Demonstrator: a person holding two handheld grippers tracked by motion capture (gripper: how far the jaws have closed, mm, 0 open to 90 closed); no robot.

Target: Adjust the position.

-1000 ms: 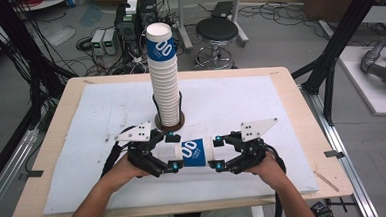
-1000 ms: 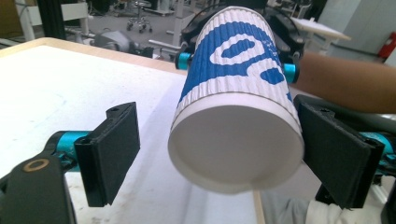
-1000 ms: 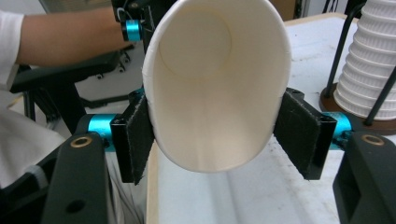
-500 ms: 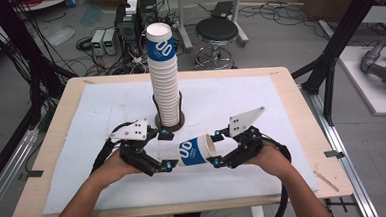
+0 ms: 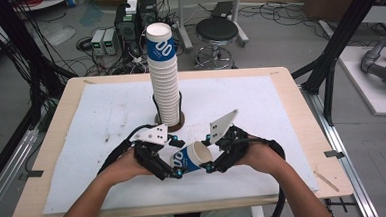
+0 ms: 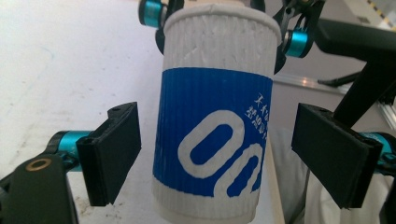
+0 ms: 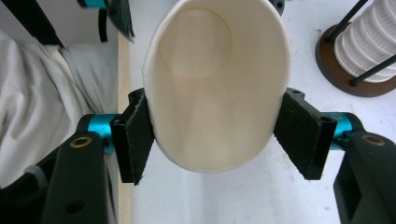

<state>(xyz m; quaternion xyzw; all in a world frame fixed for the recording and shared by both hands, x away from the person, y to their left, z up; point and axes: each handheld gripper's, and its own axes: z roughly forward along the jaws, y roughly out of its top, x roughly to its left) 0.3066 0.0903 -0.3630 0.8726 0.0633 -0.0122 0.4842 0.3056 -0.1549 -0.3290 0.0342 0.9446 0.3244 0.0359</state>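
Observation:
A white paper cup with a blue band (image 5: 188,158) hangs tilted above the white mat's near edge, its mouth turned up and to the right. My right gripper (image 5: 207,155) is shut on its rim. In the right gripper view the pads (image 7: 133,140) squeeze the cup (image 7: 210,79) into an oval. My left gripper (image 5: 174,160) straddles the cup's base. In the left gripper view the cup (image 6: 215,126) stands between the pads (image 6: 112,158) with a gap on each side. Those jaws (image 6: 219,158) have just been closing.
A tall stack of matching cups (image 5: 163,80) stands on a dark round holder (image 5: 169,122) with thin rods at the mat's middle, just beyond both hands. The white mat (image 5: 106,123) covers a wooden table (image 5: 290,88). Stools, cables and frames lie beyond.
The cup has gone from lying level between the grippers to tilted, mouth up and right. The right gripper rose and rolled with it. The left gripper shifted a little towards the near edge.

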